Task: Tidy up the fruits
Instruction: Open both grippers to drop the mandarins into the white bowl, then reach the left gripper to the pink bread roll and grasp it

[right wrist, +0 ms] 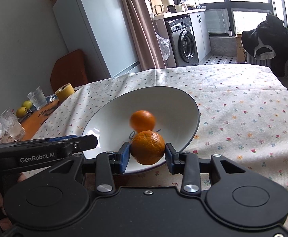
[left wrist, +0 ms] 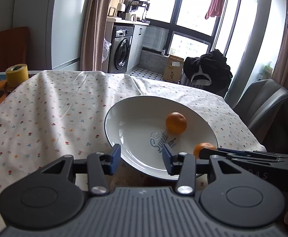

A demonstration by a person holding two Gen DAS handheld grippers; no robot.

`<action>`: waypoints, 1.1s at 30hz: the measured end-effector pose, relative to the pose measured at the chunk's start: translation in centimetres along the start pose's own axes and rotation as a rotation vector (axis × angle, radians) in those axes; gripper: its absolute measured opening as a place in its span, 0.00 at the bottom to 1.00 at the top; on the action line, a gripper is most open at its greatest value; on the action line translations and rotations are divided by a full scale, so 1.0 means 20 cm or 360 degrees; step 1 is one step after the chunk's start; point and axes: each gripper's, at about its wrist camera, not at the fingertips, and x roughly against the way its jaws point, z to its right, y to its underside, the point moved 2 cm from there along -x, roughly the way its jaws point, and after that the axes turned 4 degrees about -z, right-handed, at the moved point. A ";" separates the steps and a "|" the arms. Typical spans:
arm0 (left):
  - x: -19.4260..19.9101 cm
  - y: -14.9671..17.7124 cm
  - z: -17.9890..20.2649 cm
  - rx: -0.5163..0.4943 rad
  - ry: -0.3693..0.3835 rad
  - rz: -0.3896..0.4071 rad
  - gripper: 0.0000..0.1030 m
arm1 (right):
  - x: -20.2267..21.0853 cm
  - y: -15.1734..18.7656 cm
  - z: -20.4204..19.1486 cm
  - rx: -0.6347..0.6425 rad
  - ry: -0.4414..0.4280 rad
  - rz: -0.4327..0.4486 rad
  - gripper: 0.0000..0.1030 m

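A white bowl (left wrist: 124, 116) with a dark rim and "Sweet" printed inside stands on the flowered tablecloth (left wrist: 55, 106). One orange (left wrist: 176, 122) lies loose in it; in the right wrist view this orange (right wrist: 143, 120) is blurred. My left gripper (left wrist: 141, 150) hovers over the bowl's near rim, open, nothing between its blue pads. My right gripper (right wrist: 147, 146) is shut on a second orange (right wrist: 148, 147), both pads touching its sides, just above the near rim of the bowl (right wrist: 191, 106). In the left wrist view that held orange (left wrist: 201, 147) shows at the bowl's right edge.
A yellow tape roll (right wrist: 65, 91), two glasses (right wrist: 37, 98) (right wrist: 11, 125) and two yellow-green fruits (right wrist: 21, 112) sit on an orange mat at the table's far left. A grey chair (left wrist: 262, 100) stands past the right edge. The cloth around the bowl is bare.
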 end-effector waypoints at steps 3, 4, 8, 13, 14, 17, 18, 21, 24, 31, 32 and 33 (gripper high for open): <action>0.06 0.01 -0.02 0.0016 0.0003 0.0009 0.46 | 0.02 -0.01 -0.01 0.0008 -0.0004 0.0017 0.39; 0.07 0.02 -0.02 0.0021 0.0002 0.0012 0.50 | 0.03 -0.01 -0.02 0.0011 -0.0005 0.0025 0.39; 0.16 0.04 -0.03 0.0009 -0.0010 0.0049 0.62 | 0.08 -0.01 -0.03 0.0001 -0.0008 0.0063 0.43; 0.24 0.06 -0.03 0.0019 -0.0025 0.0108 0.79 | 0.15 0.00 -0.03 -0.0010 -0.0021 0.0092 0.56; 0.25 0.07 -0.03 0.0025 -0.0030 0.0112 0.80 | 0.17 0.01 -0.03 -0.0011 -0.0025 0.0103 0.61; 0.28 0.08 -0.02 0.0022 -0.0037 0.0115 0.82 | 0.24 0.03 -0.02 -0.0021 -0.0029 0.0138 0.77; 0.29 0.09 -0.02 0.0021 -0.0035 0.0119 0.83 | 0.25 0.04 -0.02 -0.0019 -0.0032 0.0148 0.83; 0.33 0.12 -0.03 0.0035 -0.0029 0.0139 0.87 | 0.30 0.06 0.00 -0.0034 -0.0029 0.0174 0.94; 0.36 0.15 -0.02 0.0037 -0.0023 0.0152 0.89 | 0.35 0.09 0.01 -0.0046 -0.0038 0.0190 1.00; 0.41 0.22 0.01 0.0029 0.0012 0.0128 0.90 | 0.43 0.15 0.04 -0.0059 -0.0035 0.0197 1.00; 0.41 0.22 0.01 0.0027 0.0014 0.0127 0.90 | 0.45 0.16 0.04 -0.0059 -0.0033 0.0198 1.00; 0.42 0.23 0.02 0.0025 0.0015 0.0129 0.90 | 0.46 0.17 0.04 -0.0063 -0.0034 0.0196 1.00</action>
